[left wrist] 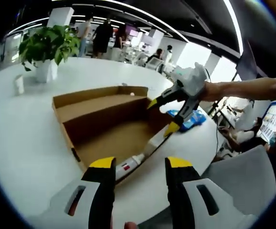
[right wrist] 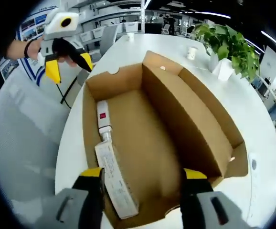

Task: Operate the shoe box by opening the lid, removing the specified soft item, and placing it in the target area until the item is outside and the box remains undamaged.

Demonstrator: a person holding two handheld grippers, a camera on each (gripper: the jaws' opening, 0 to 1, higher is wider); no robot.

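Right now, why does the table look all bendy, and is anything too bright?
In the left gripper view the fisheye lens bends the white table edge, and windows glare white. In the right gripper view the cardboard box is sharp, evenly lit, with soft shadow inside.

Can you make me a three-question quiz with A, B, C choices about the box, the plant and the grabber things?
1. Where does the white tube lie?
A in the cardboard box
B beside the plant
C on the floor

2. What colour are the tips of the left gripper?
A red
B yellow
C green

3. The box lid is
A taped shut
B missing
C open

Answers: 1 A, the tube rests along the box's inner wall. 2 B, its tips are yellow. 3 C, the lid is folded back, showing the inside.
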